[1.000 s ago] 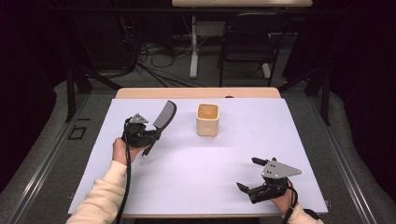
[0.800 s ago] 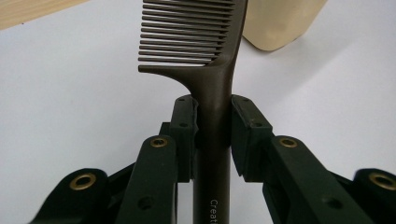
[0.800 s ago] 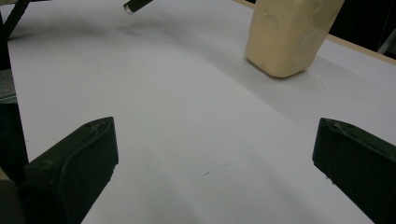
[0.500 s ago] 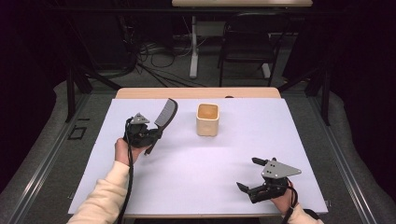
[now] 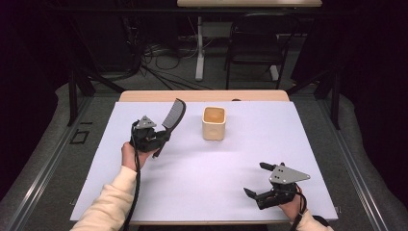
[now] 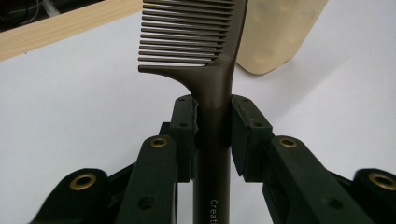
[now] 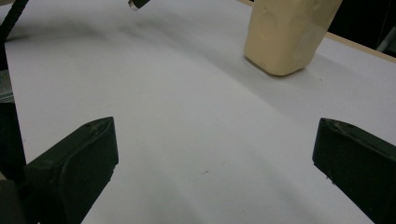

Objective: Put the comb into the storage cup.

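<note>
A wide white sheet (image 5: 202, 178) covers the pale wooden table (image 5: 202, 96), whose bare far edge shows as a strip beyond it. Near the far middle of the sheet stands a cream, square-sided cup with rounded corners (image 5: 213, 123), upright and open at the top; from the high view its inside looks orange-tan, and whether anything lies in it cannot be told.

To the left of the cup, the left gripper (image 5: 156, 137) is held above the sheet in the person's hand (image 5: 129, 154), a cream sleeve (image 5: 108, 204) trailing toward the near edge. Its jaws pinch the handle of a dark brown plastic comb (image 6: 212, 93), which rises up and away from the gripper, its toothed end tilted toward the cup. In the left gripper view the pads press the handle from both sides, with the teeth just beside the cup but apart from it.

At the near right, the right gripper (image 5: 256, 179) sits low over the sheet, jaws spread wide with nothing between them, well apart from the cup.
</note>
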### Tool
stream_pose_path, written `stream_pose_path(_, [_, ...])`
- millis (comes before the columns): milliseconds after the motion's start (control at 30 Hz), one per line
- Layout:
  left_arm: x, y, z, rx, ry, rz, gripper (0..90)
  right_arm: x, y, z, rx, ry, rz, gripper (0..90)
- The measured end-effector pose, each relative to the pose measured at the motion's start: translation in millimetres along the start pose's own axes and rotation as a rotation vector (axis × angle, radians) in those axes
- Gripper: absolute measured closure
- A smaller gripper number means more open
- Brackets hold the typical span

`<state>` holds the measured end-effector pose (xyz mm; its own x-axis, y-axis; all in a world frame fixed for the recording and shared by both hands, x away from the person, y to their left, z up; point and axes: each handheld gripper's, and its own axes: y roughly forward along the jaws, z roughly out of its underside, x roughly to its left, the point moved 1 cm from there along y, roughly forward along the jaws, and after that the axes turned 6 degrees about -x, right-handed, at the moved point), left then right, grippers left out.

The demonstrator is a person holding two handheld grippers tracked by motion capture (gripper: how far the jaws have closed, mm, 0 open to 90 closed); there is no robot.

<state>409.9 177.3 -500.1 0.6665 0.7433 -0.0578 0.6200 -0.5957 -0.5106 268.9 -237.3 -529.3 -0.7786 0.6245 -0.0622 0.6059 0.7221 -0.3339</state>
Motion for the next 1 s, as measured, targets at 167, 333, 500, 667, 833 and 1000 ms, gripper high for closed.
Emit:
stream_pose_path(167, [-3.8, 1.3, -3.3, -0.019, 0.006, 0.009, 72.2, -0.1, -0.1, 0.0, 0.000, 0.000, 0.000, 0.0])
stream_pose_path(333, [-4.7, 2.1, -5.7, -0.038, 0.007, 0.008, 72.2, -0.1, 0.2, 0.0, 0.000, 0.001, 0.000, 0.0])
stream_pose_path(500, [-6.7, 3.2, -8.8, -0.054, 0.007, 0.013, 72.2, 0.2, 0.3, 0.1, 0.002, 0.001, 0.001, 0.0])
stream_pose_path(667, [-7.9, 4.6, -12.1, -0.074, 0.001, 0.016, 72.2, -0.1, 0.8, 0.2, 0.004, 0.001, 0.000, 0.0])
stream_pose_path(833, [-8.3, 4.9, -14.3, -0.090, -0.001, 0.018, 72.2, 0.0, 0.4, 0.1, 0.003, 0.004, 0.001, 0.0])
stream_pose_path(1000, [-8.1, 5.2, -17.1, -0.102, -0.006, 0.015, 72.2, -0.3, 0.3, 0.1, 0.000, 0.003, 0.001, 0.0])
